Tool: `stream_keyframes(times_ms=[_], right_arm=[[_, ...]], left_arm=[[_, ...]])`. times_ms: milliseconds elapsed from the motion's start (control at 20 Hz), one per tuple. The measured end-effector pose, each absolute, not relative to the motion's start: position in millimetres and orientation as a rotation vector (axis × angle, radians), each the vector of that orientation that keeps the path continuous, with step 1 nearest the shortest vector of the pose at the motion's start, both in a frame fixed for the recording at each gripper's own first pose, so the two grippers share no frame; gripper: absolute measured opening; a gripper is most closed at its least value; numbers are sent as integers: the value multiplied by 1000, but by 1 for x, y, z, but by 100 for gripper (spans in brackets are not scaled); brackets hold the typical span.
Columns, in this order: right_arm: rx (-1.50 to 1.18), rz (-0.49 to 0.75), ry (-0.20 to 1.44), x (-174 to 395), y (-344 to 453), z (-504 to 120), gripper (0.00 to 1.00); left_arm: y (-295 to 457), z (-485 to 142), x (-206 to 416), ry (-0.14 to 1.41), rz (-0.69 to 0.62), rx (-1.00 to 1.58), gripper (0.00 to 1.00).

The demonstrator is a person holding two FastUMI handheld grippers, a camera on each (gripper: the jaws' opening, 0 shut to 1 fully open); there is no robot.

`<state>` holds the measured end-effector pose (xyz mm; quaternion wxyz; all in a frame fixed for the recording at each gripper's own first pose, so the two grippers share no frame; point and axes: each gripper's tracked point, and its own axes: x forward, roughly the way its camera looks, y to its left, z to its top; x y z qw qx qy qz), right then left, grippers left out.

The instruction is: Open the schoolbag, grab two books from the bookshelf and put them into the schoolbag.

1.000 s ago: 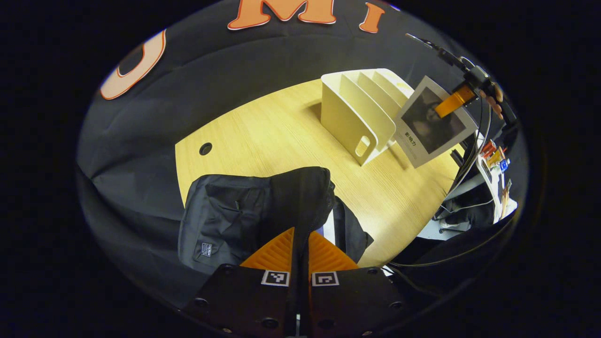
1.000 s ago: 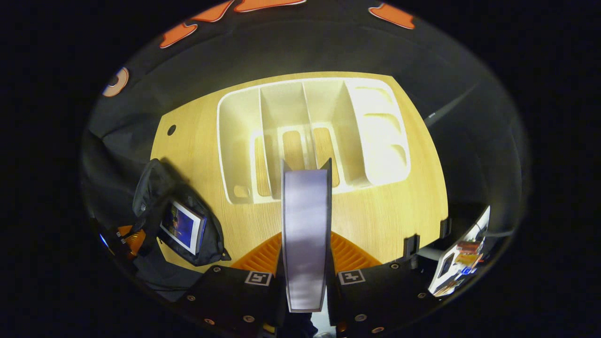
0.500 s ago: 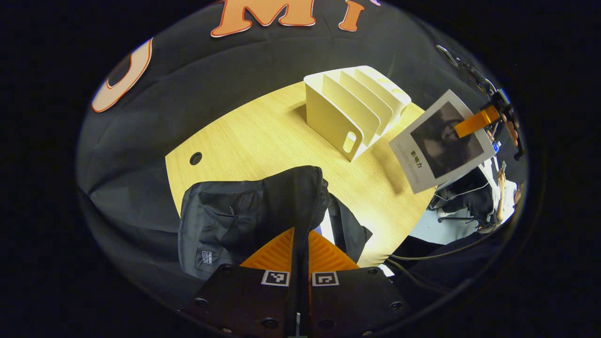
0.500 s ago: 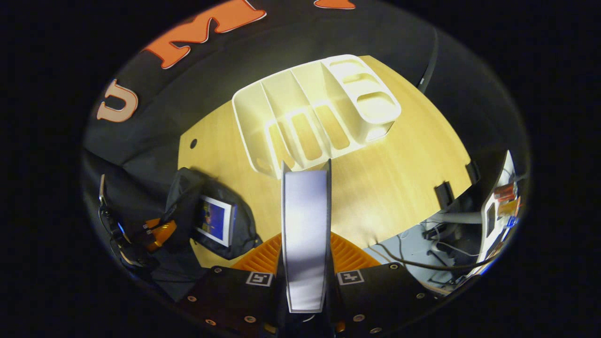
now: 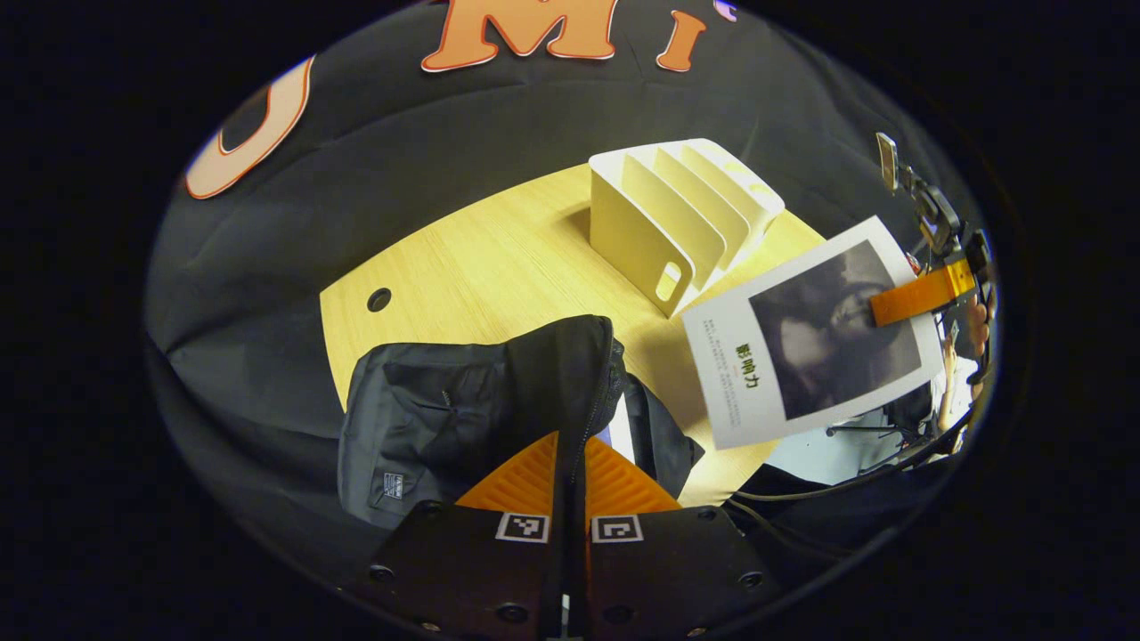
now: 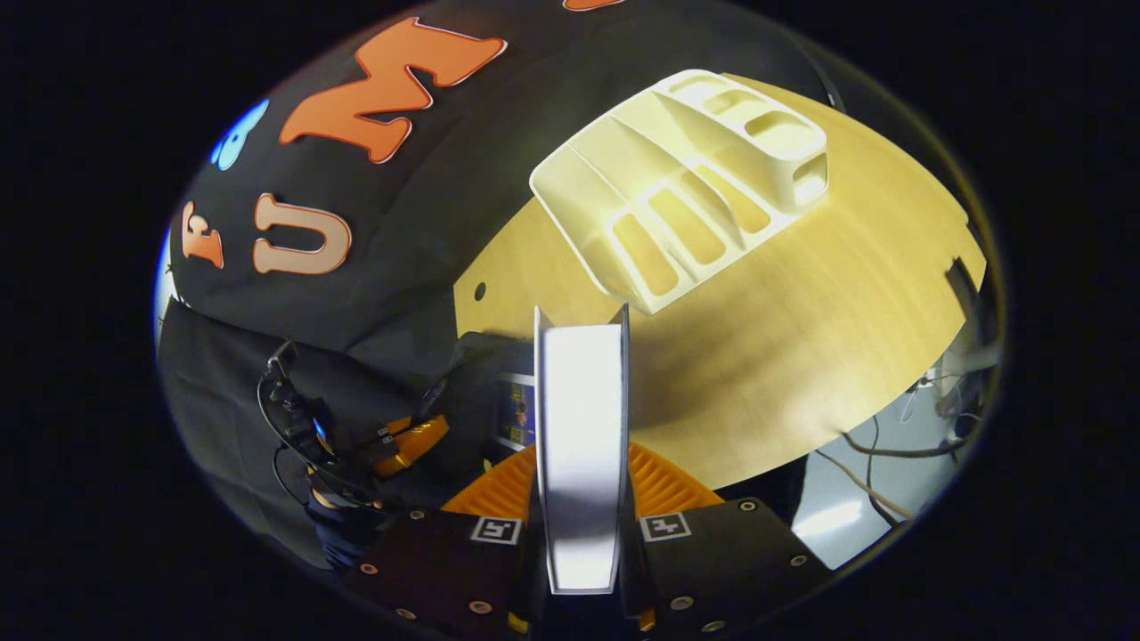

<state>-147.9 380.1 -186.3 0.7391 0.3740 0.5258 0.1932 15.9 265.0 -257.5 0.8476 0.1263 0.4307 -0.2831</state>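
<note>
On the wooden counter [image 5: 499, 258] the black schoolbag [image 5: 463, 409] lay near the front edge, its flap raised. The left gripper [image 5: 570, 472] had its jaws pressed together on the edge of that flap, the zipper line running up between them. Inside the opened bag a book with a blue cover [image 6: 518, 411] lay flat. Farther back on the counter stood the cream bookshelf [image 5: 681, 223], its slots bare. The right gripper [image 6: 581, 463] held a second book [image 5: 815, 334] above the counter, between the bookshelf and the schoolbag, its jaws clamped on both covers; in the right gripper view its page edge [image 6: 581, 445] rose straight up between them. The left gripper view showed its grey cover, tilted, with one orange finger [image 5: 917, 298] laid across it.
</note>
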Motion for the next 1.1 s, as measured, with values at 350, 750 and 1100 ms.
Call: stream_keyframes(times_ms=[350, 750, 1100], right_arm=[[977, 548, 1127, -138, 458, -197, 34], [1068, 600, 1129, -127, 519, -222, 34], [1186, 608, 1105, -116, 562, -246, 33]], left_arm=[[264, -245, 22, 904, -611, 282, 4], [259, -236, 26, 903, -625, 281, 4], [241, -227, 24, 895, -650, 244, 4]])
